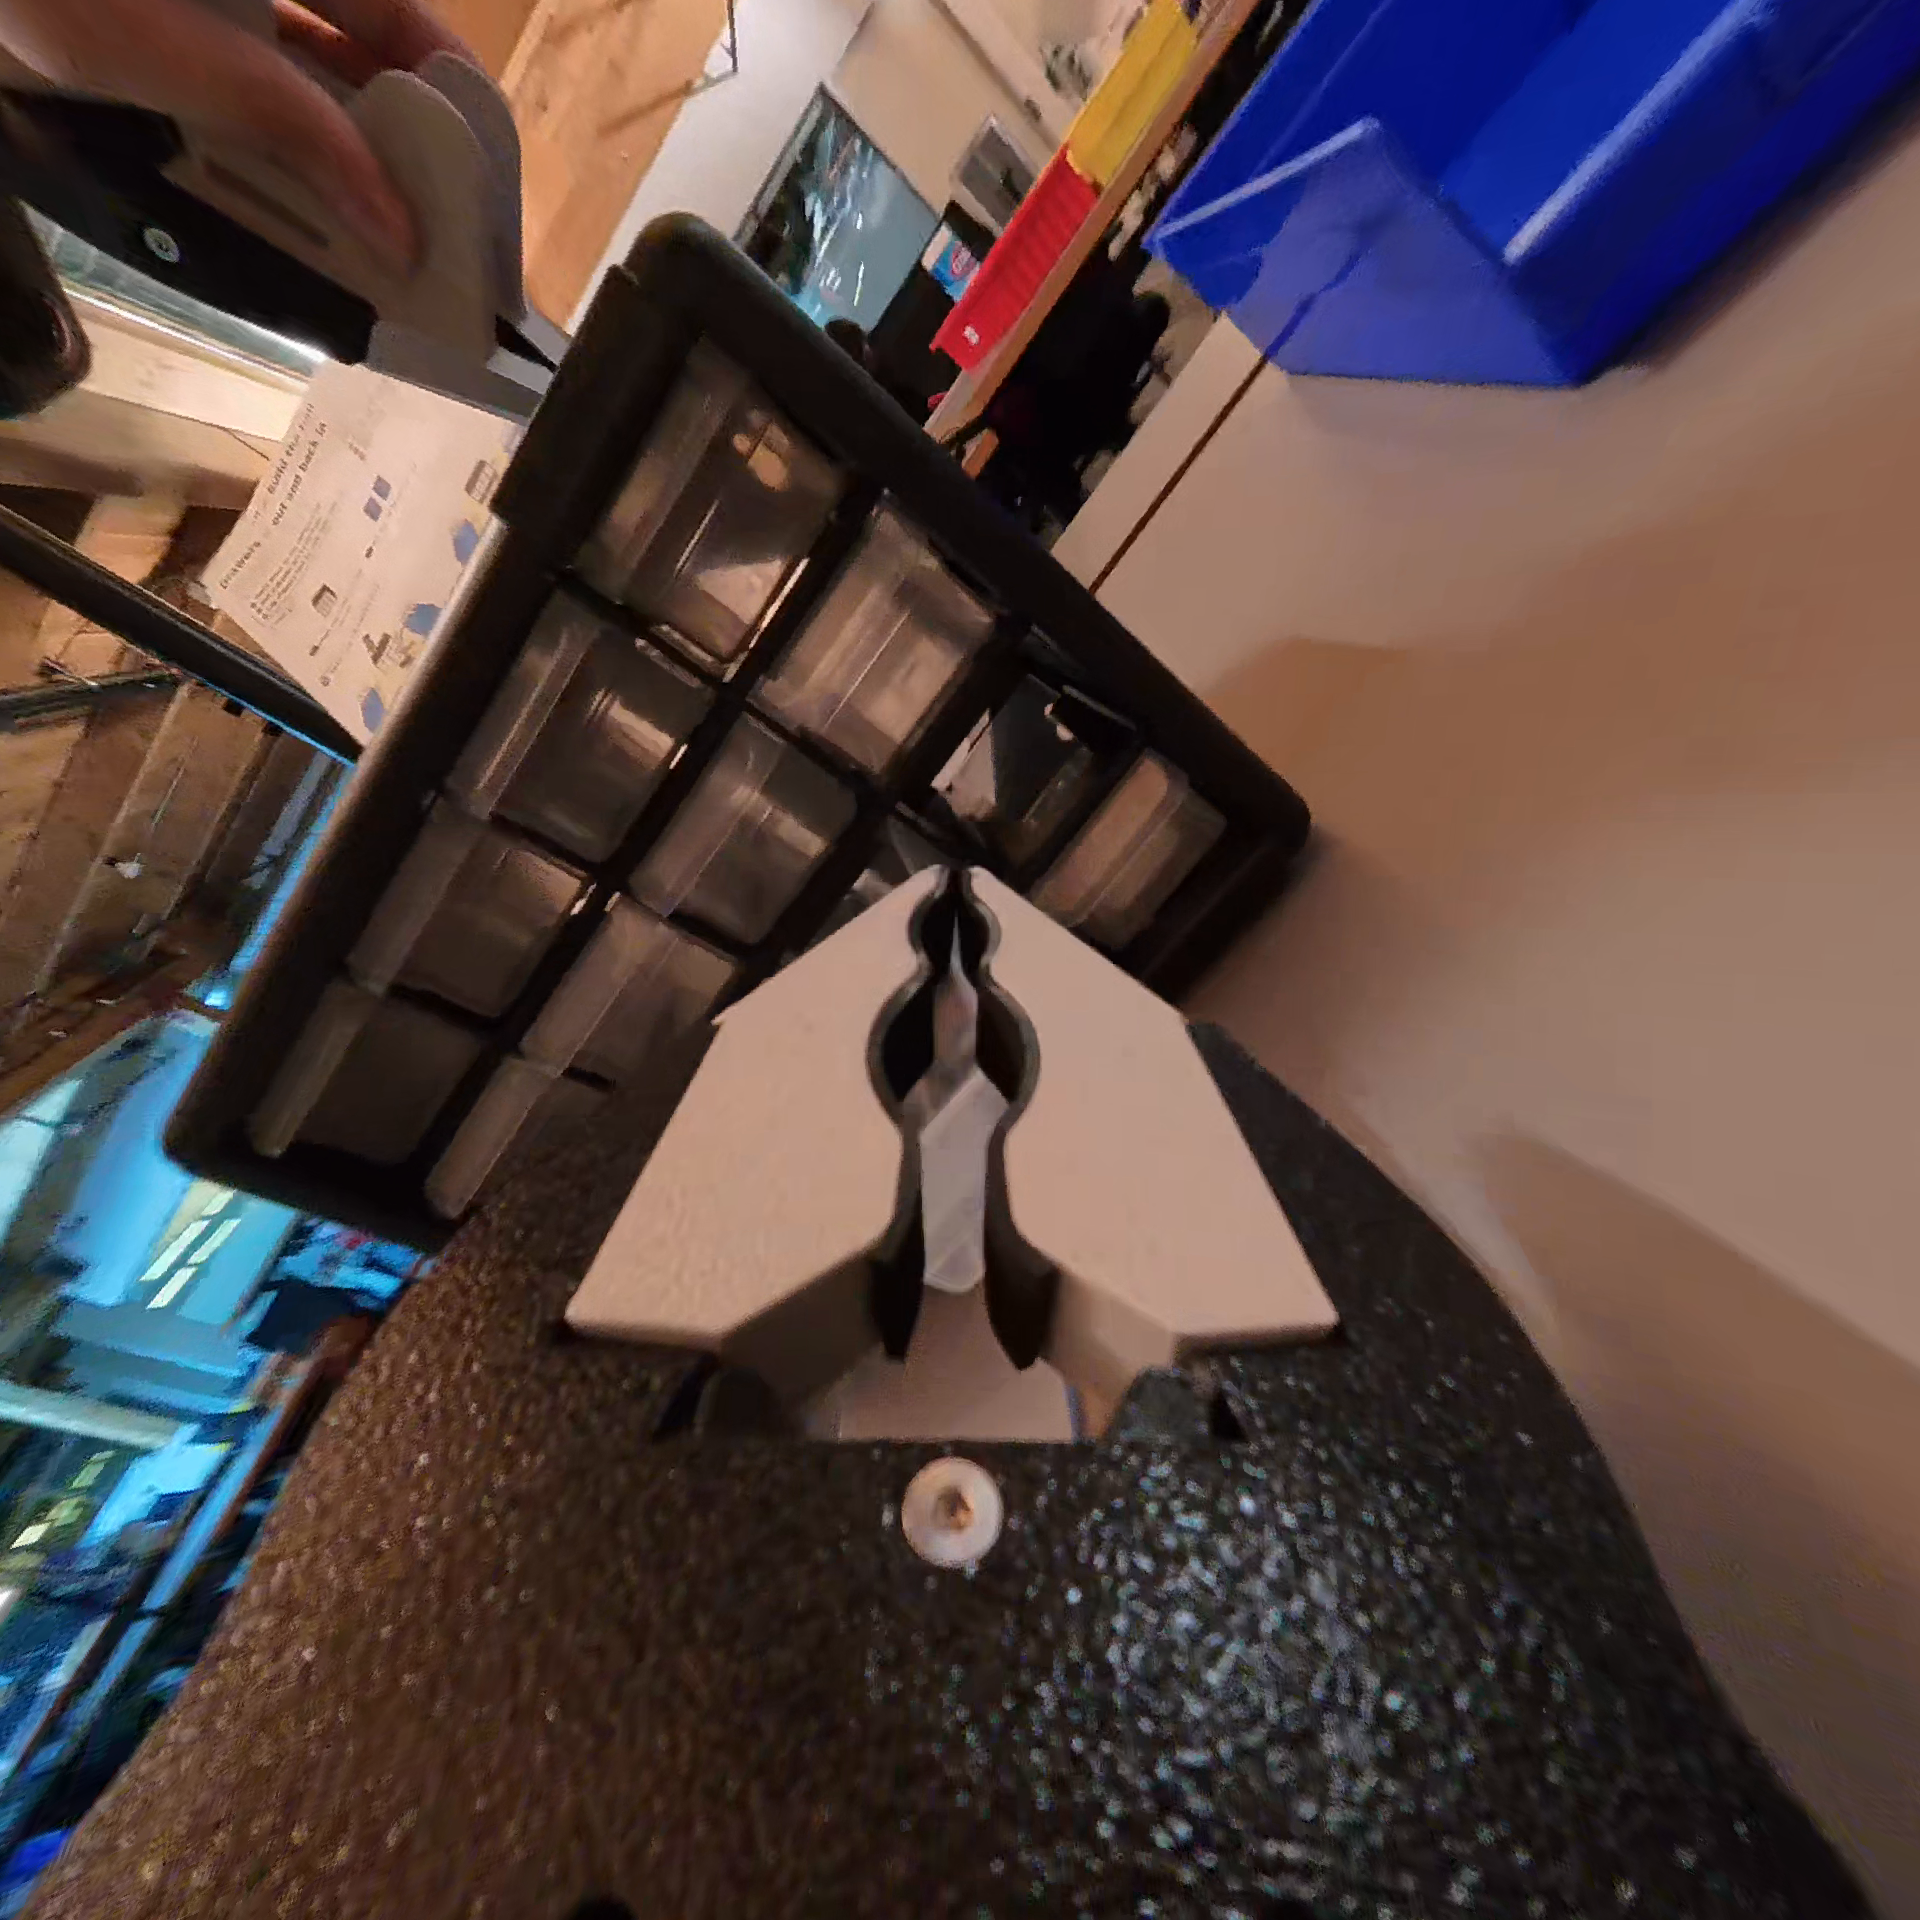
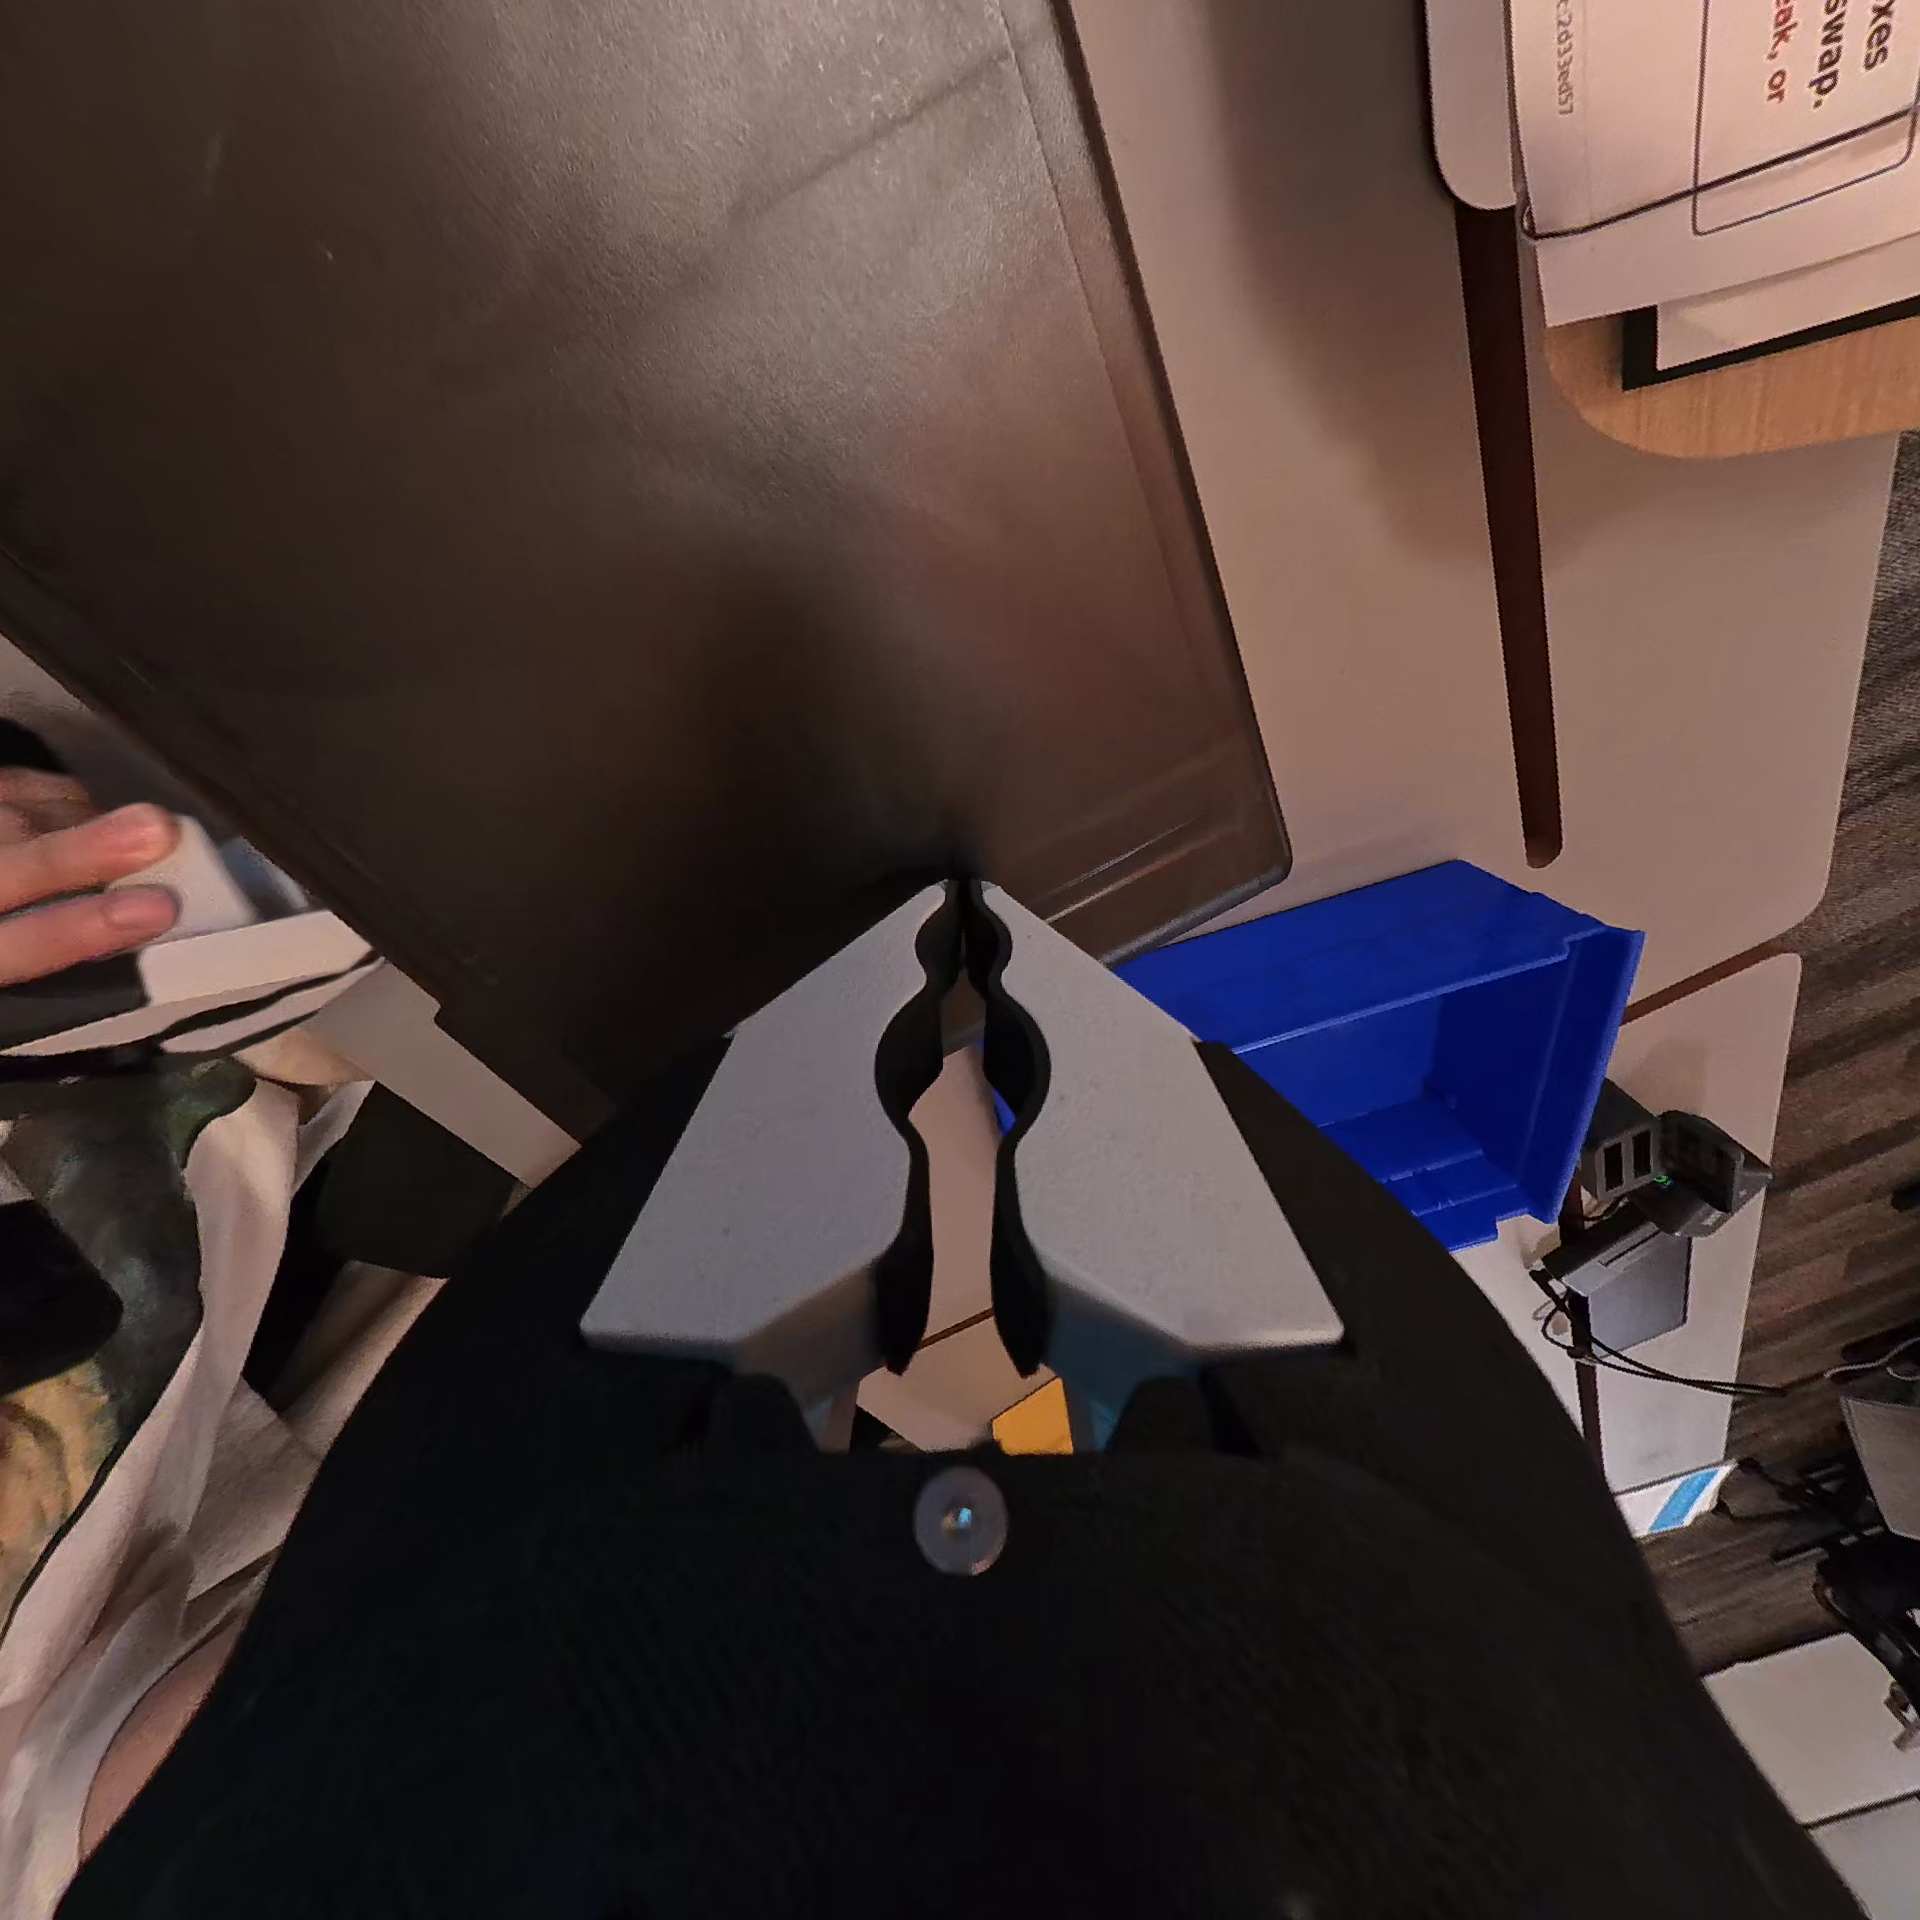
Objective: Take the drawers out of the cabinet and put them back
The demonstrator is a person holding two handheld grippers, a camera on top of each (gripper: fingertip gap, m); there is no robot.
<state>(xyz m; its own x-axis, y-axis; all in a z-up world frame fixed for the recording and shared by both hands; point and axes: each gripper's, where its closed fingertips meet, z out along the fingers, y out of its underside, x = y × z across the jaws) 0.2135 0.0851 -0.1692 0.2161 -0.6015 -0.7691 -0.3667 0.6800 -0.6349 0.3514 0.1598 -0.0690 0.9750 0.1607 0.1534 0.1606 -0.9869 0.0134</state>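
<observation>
The black cabinet (image 1: 582, 416) stands on the white table, tilted in the left wrist view, with several clear drawers (image 1: 717, 520) in its slots. My left gripper (image 1: 956, 883) is at the cabinet's front near the lower right slots. It is shut on the clear tab of a drawer (image 1: 951, 1195), whose body is hidden behind the fingers. A slot (image 1: 1049, 738) just above looks dark and open. My right gripper (image 2: 961, 888) is shut, with its tips pressed on the cabinet's dark top (image 2: 623, 416) near the edge. It also shows in the left wrist view (image 1: 447, 208), above the cabinet.
A blue bin (image 1: 1558, 208) lies on the table right of the cabinet and also shows in the right wrist view (image 2: 1403, 1039). Printed sheets (image 2: 1714, 125) lie behind the cabinet, and a paper sheet (image 1: 343, 561) at its left. A hand (image 2: 83, 883) holds the left gripper.
</observation>
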